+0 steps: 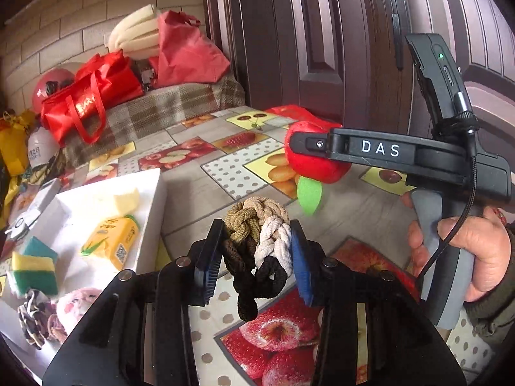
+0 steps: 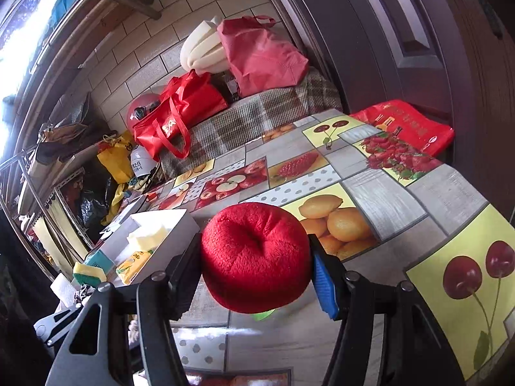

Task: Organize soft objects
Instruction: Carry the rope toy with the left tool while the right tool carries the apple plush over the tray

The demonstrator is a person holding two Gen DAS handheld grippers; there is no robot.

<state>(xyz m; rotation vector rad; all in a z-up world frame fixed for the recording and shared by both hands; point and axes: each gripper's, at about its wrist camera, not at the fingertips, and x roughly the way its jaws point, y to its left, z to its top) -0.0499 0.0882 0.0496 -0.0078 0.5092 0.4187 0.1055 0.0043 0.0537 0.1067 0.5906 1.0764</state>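
Red plush apple (image 2: pixel 256 257) apparently pinched by right gripper (image 2: pixel 256 268); left gripper (image 1: pixel 257 254) clamps braided rope (image 1: pixel 257 241).

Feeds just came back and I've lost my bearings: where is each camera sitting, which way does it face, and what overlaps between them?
Left wrist: rides the left gripper, looking along its fingers over the fruit-print table toward the white tray; the jaws pinch a braided rope toy. The person's right hand and right gripper show at right.
Right wrist: rides the right gripper, facing the brick wall and bags; the jaws squeeze a red plush apple.
Shared: the apple, tray, table, red tote bag.
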